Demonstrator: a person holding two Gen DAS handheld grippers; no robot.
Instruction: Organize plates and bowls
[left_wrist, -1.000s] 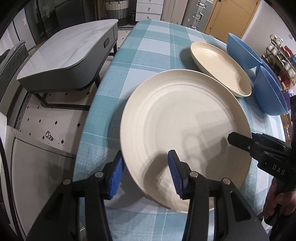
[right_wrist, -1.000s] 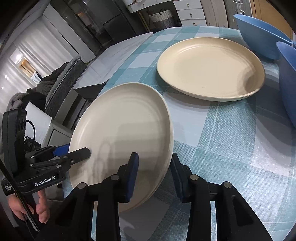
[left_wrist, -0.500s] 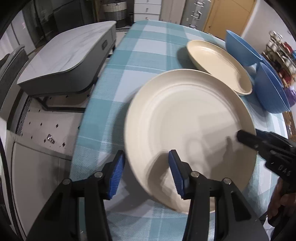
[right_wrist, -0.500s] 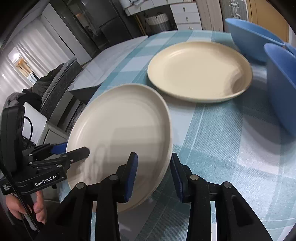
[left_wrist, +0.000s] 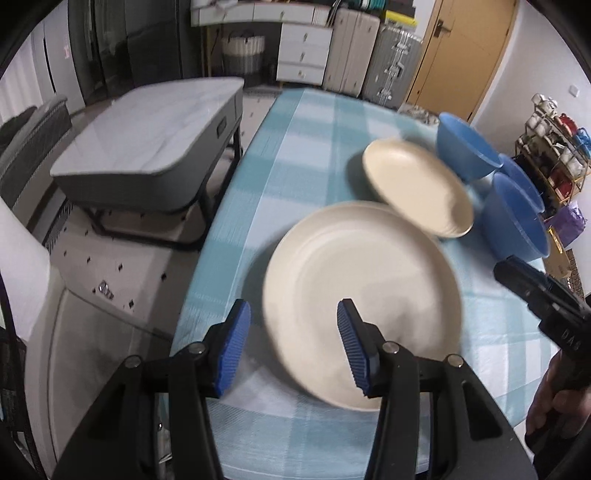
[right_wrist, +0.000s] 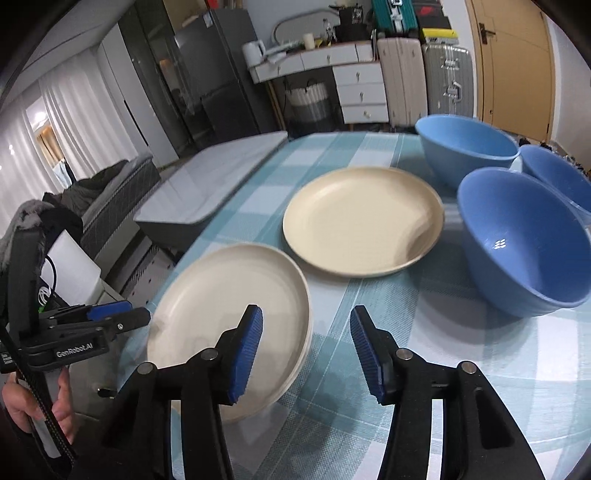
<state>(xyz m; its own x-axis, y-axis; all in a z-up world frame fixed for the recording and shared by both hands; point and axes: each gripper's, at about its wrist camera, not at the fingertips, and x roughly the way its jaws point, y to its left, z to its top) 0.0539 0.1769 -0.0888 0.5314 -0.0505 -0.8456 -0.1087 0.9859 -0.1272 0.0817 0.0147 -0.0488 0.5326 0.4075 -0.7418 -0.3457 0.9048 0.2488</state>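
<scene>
Currently: near plate (right_wrist: 229, 314) resting flat; my right gripper (right_wrist: 306, 347) opening, nothing pinched; left gripper (left_wrist: 291, 347) apart, empty. Next, I judge: regrip its rim, lift level, stack squarely onto far plate (right_wrist: 364, 225).

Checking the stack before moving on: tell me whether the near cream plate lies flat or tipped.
Flat. The near cream plate rests on the checked tablecloth, apparently atop another plate, with neither gripper's jaws touching it.

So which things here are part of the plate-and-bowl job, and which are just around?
Job: near plate stack, far plate, three blue bowls.
Around: coffee table, suitcases, drawers, basket, mug rack.
</scene>
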